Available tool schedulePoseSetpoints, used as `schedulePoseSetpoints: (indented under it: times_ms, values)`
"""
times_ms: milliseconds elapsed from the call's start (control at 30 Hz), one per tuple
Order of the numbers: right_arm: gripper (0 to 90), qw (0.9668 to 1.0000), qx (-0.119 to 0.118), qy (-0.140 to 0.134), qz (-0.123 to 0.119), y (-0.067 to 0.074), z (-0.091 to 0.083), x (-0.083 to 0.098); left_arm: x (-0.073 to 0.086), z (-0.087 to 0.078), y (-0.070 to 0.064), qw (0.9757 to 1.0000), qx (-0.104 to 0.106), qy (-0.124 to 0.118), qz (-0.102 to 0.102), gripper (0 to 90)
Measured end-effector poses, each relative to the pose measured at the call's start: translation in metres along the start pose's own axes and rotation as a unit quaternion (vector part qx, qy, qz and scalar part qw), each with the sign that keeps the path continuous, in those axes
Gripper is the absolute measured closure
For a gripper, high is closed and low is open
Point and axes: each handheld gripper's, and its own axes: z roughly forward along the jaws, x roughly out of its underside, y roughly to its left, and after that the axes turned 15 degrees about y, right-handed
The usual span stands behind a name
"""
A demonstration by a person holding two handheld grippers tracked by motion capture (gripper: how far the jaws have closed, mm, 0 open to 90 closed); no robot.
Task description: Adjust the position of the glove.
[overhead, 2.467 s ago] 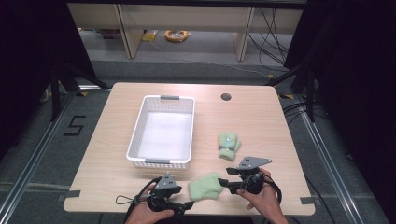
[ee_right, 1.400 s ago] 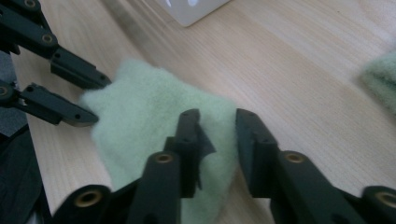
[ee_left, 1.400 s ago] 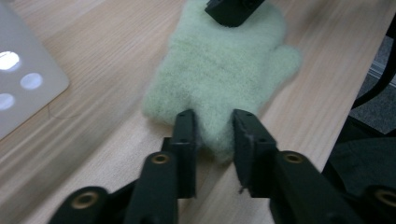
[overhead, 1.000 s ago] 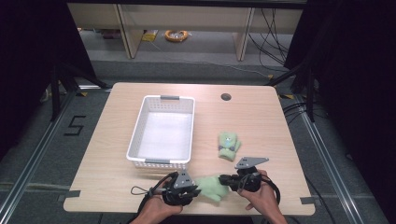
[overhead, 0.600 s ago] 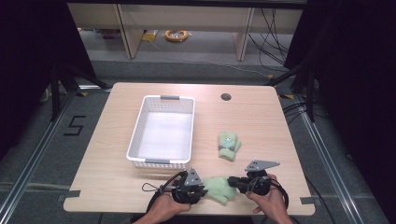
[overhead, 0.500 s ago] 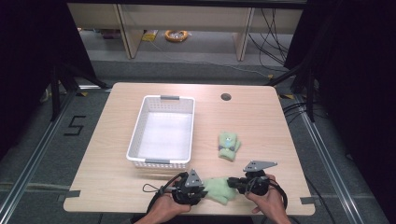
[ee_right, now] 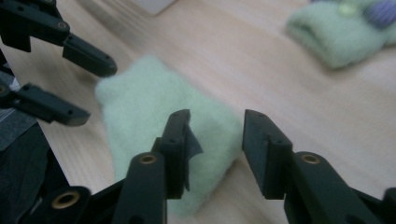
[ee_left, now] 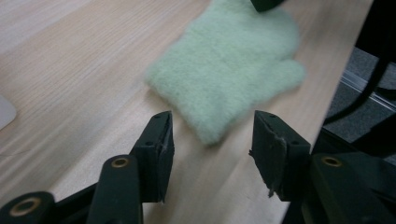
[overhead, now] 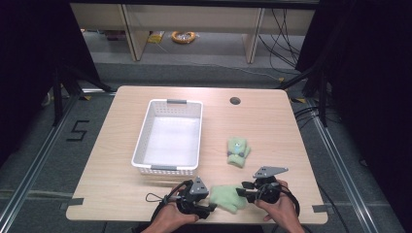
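Observation:
A pale green fuzzy mitten point(overhead: 228, 198) lies flat near the table's front edge, between my two grippers. My left gripper point(overhead: 211, 201) points at it from the left. Its jaws have just been opening, and the mitten's end point(ee_left: 229, 60) lies just ahead of the gap point(ee_left: 212, 122) with no pad pressing on it. My right gripper point(overhead: 241, 191) faces it from the right. Its jaws have also just been opening and stand apart point(ee_right: 217, 116) over the mitten's edge point(ee_right: 144, 107). A second green mitten point(overhead: 238, 151) with a purple patch lies farther back on the right.
A white plastic basket point(overhead: 140, 145) stands at the table's middle left with nothing in it. A round cable hole point(overhead: 235, 101) sits at the back. The table's front edge point(overhead: 194, 221) runs close behind both hands. The left gripper's jaws point(ee_right: 79, 60) show across the mitten.
The left gripper has shifted right and both hands have come nearer the front edge with the mitten. The mitten now lies flat, and both pairs of jaws have parted from it.

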Motion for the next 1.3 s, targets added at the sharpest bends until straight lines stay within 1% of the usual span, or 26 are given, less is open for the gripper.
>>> schedulePoseSetpoints:
  times_ms: [33,67,100,133,167,200,233,267,300,333,367,433,467,533,600,667,767,833,867,900,933,967,1067,1100,1167,1300]
  values:
    - [58.0,0.9999,0.01,-0.004,-0.007,0.0,-0.003,-0.002,0.001,-0.005,-0.003,0.9999,-0.004,-0.015,-0.002,45.0]
    - [58.0,0.9999,0.01,-0.004,-0.007,0.0,-0.003,-0.002,0.001,-0.005,-0.003,0.9999,-0.004,-0.015,-0.002,43.2]
    - [56.6,0.9992,0.027,-0.018,-0.022,-0.003,-0.008,-0.008,0.001,-0.012,-0.004,0.9997,-0.007,-0.024,-0.002,41.5]
    - [56.6,0.9992,0.027,-0.018,-0.022,-0.003,-0.008,-0.008,0.001,-0.012,-0.004,0.9997,-0.007,-0.024,-0.002,41.3]
    - [55.4,0.9989,0.032,-0.022,-0.025,-0.007,-0.013,-0.015,0.003,-0.016,-0.004,0.9994,-0.005,-0.034,-0.007,41.1]
    - [55.4,0.9989,0.032,-0.022,-0.025,-0.007,-0.013,-0.015,0.003,-0.016,-0.004,0.9994,-0.005,-0.034,-0.007,40.7]
    - [54.9,0.998,0.042,-0.033,-0.035,-0.014,-0.016,-0.021,0.004,-0.019,-0.002,0.9995,-0.007,-0.032,0.001,39.7]
    - [54.9,0.998,0.042,-0.033,-0.035,-0.014,-0.016,-0.021,0.005,-0.021,-0.001,0.9993,-0.01,-0.036,-0.002,39.7]
    - [54.5,0.9976,0.047,-0.036,-0.036,-0.017,-0.016,-0.025,0.006,-0.021,-0.002,0.9988,-0.001,-0.046,-0.015,38.5]
    - [54.2,0.9971,0.05,-0.036,-0.044,-0.021,-0.016,-0.029,0.006,-0.023,0.0,0.9988,-0.005,-0.046,-0.014,37.2]
    - [53.9,0.9968,0.061,-0.034,-0.038,-0.027,-0.015,-0.037,0.008,-0.025,0.001,0.9988,-0.004,-0.045,-0.018,34.8]
    - [53.9,0.9966,0.065,-0.033,-0.038,-0.03,-0.013,-0.041,0.009,-0.028,0.004,0.9989,-0.011,-0.043,-0.011,33.7]
    - [53.9,0.9952,0.081,-0.028,-0.049,-0.037,-0.01,-0.051,0.011,-0.028,0.003,0.9987,-0.01,-0.046,-0.02,32.0]
    - [53.9,0.9951,0.081,-0.028,-0.049,-0.039,-0.008,-0.055,0.013,-0.029,0.004,0.9988,-0.003,-0.046,-0.014,31.0]
    - [53.7,0.9952,0.082,-0.031,-0.044,-0.044,-0.003,-0.064,0.016,-0.03,0.003,0.9987,-0.003,-0.047,-0.021,30.2]
    - [53.7,0.9954,0.081,-0.022,-0.047,-0.049,0.0,-0.071,0.019,-0.031,0.005,0.9991,-0.01,-0.038,-0.015,29.8]
    - [53.8,0.9962,0.077,-0.012,-0.039,-0.056,0.005,-0.079,0.022,-0.032,0.004,0.9982,-0.002,-0.051,-0.032,29.6]
    - [53.8,0.9961,0.072,-0.015,-0.05,-0.062,0.009,-0.084,0.024,-0.034,0.008,0.9989,-0.009,-0.039,-0.023,29.6]
    - [54.0,0.9962,0.073,-0.003,-0.048,-0.066,0.012,-0.088,0.025,-0.034,0.008,0.9984,-0.004,-0.049,-0.028,29.6]
    - [54.4,0.9964,0.074,0.004,-0.041,-0.068,0.014,-0.09,0.025,-0.034,0.008,0.9982,-0.002,-0.047,-0.036,29.6]
    - [54.4,0.9964,0.074,0.004,-0.041,-0.068,0.014,-0.09,0.025,-0.034,0.008,0.9982,-0.002,-0.047,-0.036,29.6]
    - [54.6,0.9965,0.07,0.018,-0.043,-0.072,0.017,-0.094,0.026,-0.034,0.011,0.9988,-0.011,-0.041,-0.026,29.6]
    - [55.2,0.997,0.068,0.01,-0.036,-0.076,0.024,-0.097,0.026,-0.033,0.01,0.9983,-0.005,-0.047,-0.034,29.7]
    - [55.7,0.997,0.065,0.024,-0.036,-0.08,0.029,-0.1,0.026,-0.034,0.011,0.9989,-0.007,-0.038,-0.026,29.7]
    - [55.8,0.9965,0.071,0.025,-0.035,-0.083,0.034,-0.102,0.026,-0.034,0.012,0.999,-0.006,-0.037,-0.025,29.6]
    - [55.7,0.996,0.077,0.037,-0.027,-0.085,0.04,-0.105,0.026,-0.033,0.011,0.9986,-0.005,-0.042,-0.031,29.7]
